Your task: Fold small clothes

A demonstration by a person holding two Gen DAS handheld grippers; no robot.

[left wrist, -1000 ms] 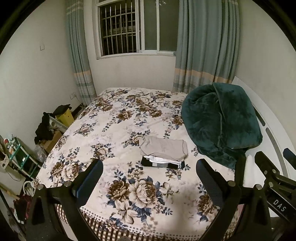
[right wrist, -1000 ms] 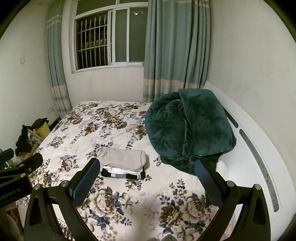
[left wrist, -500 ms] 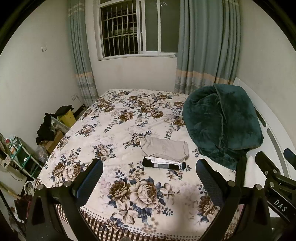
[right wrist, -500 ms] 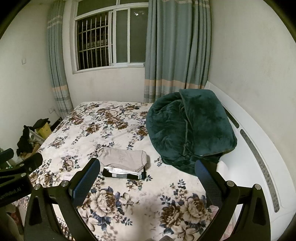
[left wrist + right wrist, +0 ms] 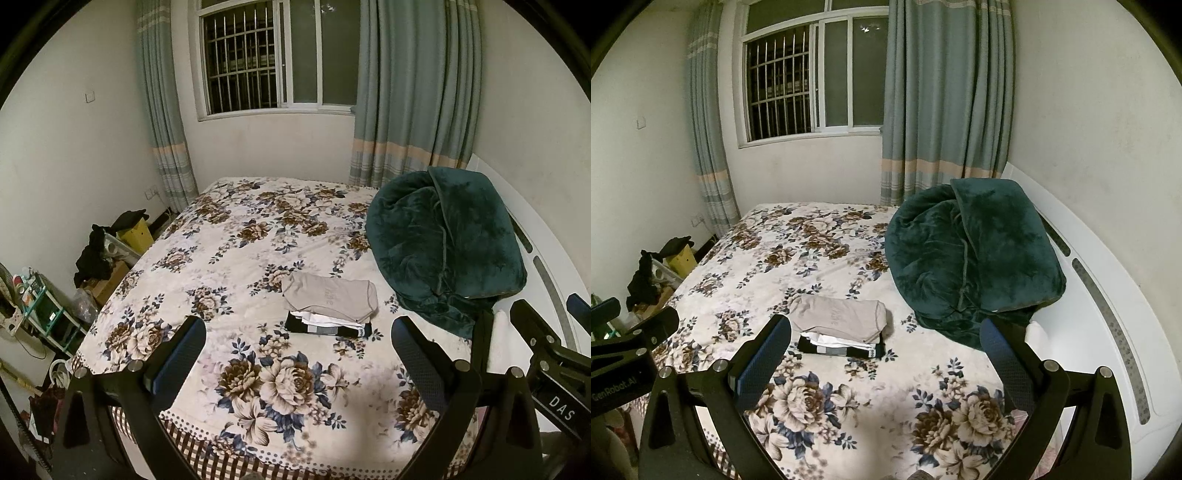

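Hovering: both grippers hang side by side above the near edge of the bed, aimed at the window wall.
Left gripper (image 5: 297, 350): jaws spread wide, nothing between them, blue pads facing inward.
Right gripper (image 5: 884, 349): jaws likewise wide apart and empty; its body also shows at the right edge of the left wrist view.
Writing: "DAS" in white on the right gripper's body in the left view; "GenRobot.AI" on the left gripper's body at the left edge of the right view. Faint lettering runs across the beige garment, too blurred to read.
Clothes stack (image 5: 328, 314): a small folded pile on the floral bedspread (image 5: 236, 258), a little right of the middle, well apart from both grippers.
Stack order: a folded beige garment (image 5: 330, 297) on top, white pieces under it, a black piece at the bottom.
Green blanket (image 5: 443, 240): a bundled dark green plush heap near the stack's right side, lying against the white headboard (image 5: 1108, 280).
Backdrop: barred window (image 5: 273, 59) between grey-green curtains (image 5: 413, 92).
Floor left of bed: dark clothes over boxes (image 5: 99, 254), a yellow box, a small green shelf.
In the way: nothing lies between the grippers and the stack.
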